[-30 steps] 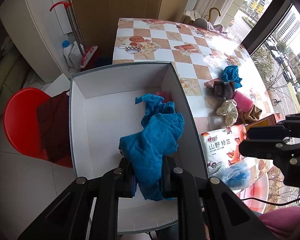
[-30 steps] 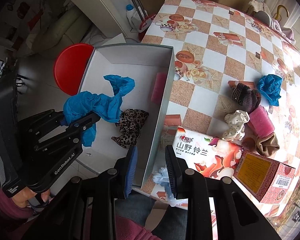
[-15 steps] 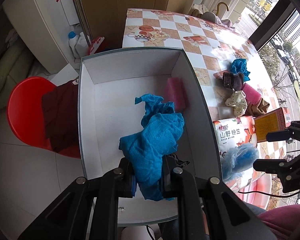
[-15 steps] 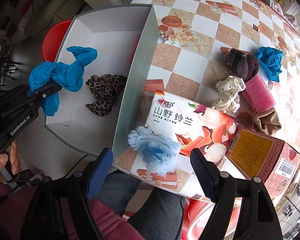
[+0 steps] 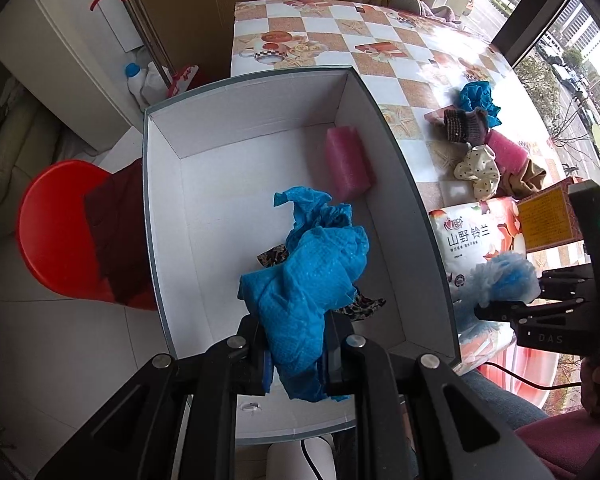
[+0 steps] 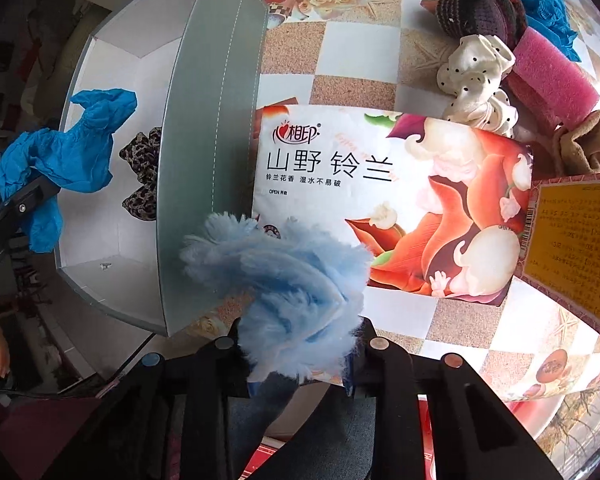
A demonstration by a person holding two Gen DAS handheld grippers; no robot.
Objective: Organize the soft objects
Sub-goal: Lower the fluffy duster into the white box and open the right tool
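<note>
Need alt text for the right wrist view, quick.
Right tongs, just closed, grip a fluffy light-blue puff at the table's near edge, beside a tissue pack. To the left, the left tongs hold a blue cloth over the white box.

Daylight from window (image 5: 572, 52) at right, glare on tabletop (image 5: 440, 52); box (image 5: 236, 184) interior evenly lit, sharp; heavy fisheye bending, dark vignetted corners, room edges dim.
</note>
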